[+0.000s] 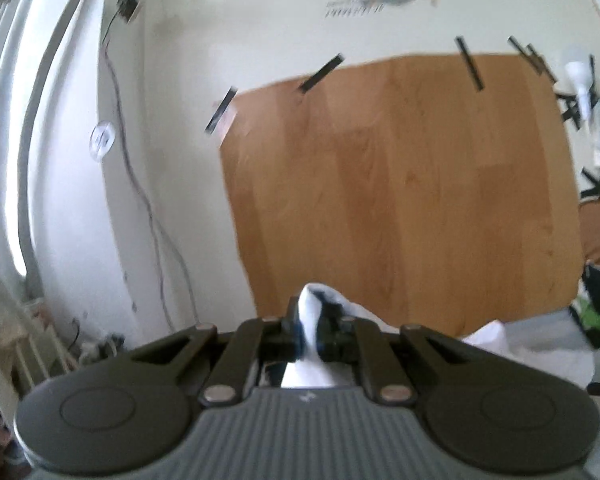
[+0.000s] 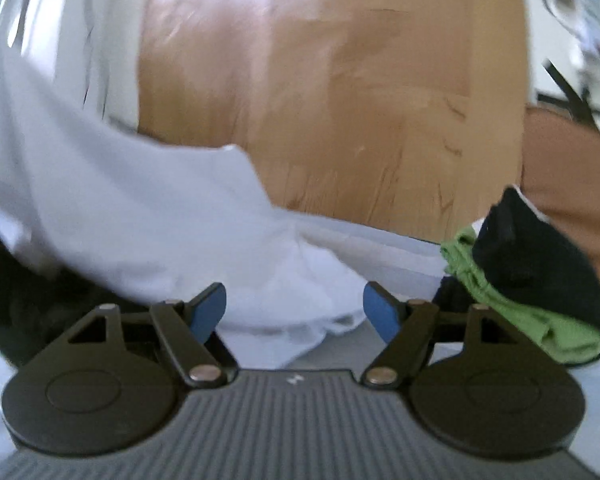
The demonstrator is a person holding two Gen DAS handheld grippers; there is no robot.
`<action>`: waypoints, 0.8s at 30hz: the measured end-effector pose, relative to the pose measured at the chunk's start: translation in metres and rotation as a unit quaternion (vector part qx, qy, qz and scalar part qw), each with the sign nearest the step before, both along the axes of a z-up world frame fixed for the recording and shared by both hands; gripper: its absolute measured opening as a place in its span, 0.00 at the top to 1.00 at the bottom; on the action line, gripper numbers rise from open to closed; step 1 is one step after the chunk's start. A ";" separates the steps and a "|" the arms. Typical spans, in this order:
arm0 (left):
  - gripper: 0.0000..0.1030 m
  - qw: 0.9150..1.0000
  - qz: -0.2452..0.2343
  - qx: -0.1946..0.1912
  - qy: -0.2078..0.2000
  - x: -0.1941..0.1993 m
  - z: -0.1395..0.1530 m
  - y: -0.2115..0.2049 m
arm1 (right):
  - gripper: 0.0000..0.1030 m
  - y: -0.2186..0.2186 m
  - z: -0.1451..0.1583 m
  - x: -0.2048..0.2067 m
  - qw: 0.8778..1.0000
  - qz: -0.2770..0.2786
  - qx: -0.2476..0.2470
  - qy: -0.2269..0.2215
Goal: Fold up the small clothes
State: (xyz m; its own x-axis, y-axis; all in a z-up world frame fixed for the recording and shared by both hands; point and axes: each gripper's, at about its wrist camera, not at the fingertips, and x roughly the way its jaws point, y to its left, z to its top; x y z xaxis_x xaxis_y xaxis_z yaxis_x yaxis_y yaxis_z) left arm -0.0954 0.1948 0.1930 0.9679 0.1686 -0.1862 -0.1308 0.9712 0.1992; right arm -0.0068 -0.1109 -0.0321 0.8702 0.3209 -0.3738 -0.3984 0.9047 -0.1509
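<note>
Left gripper (image 1: 309, 330) is pinched tight on a white garment (image 1: 314, 360), fabric bunched between the black fingers (image 1: 334, 330) and poking up past the tips, rest of it trailing down twd the camera and off to the right. Right gripper (image 2: 295, 312) is spread wide, blue pads (image 2: 210, 312) well apart w/ nothing between them; they sit just over a rumpled part of the same white cloth (image 2: 140, 224), which stretches up and away to the left in the right wrist view. Can't tell if the pads touch the cloth.

Just right of the right gripper lies a small pile: green garment (image 2: 540, 328) w/ a dark navy/black piece (image 2: 540, 256) on top of it, both resting on a pale surface (image 2: 400, 248). Behind everything is a wood-pattern sheet (image 1: 400, 184) stuck to the cream wall (image 1: 260, 20) w/ black tape strips (image 1: 320, 73) along its top edge. Thin cable (image 1: 140, 184) runs down the wall at left in the left wrist view. Both views blurry, esp. the right one
</note>
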 end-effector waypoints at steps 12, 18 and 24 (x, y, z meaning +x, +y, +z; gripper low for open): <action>0.94 0.998 -0.001 -0.031 -0.052 -0.018 0.037 0.033 | 0.35 0.047 -0.006 -0.009 0.983 0.064 -0.160 -0.064; 0.94 0.997 -0.005 0.007 -0.080 -0.045 0.058 0.028 | 0.50 0.075 -0.019 -0.010 0.957 0.143 -0.235 -0.090; 0.94 0.996 -0.008 0.022 -0.089 -0.061 0.063 0.015 | 0.44 0.064 0.014 -0.029 0.968 0.204 -0.135 -0.049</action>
State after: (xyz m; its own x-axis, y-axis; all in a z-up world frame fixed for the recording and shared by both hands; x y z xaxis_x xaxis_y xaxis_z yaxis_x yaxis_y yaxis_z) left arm -0.1566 0.2102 0.2560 0.9874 0.1580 -0.0038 -0.1534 0.9641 0.2169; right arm -0.0361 -0.0470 -0.0178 0.7276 0.5468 -0.4142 -0.6857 0.5978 -0.4153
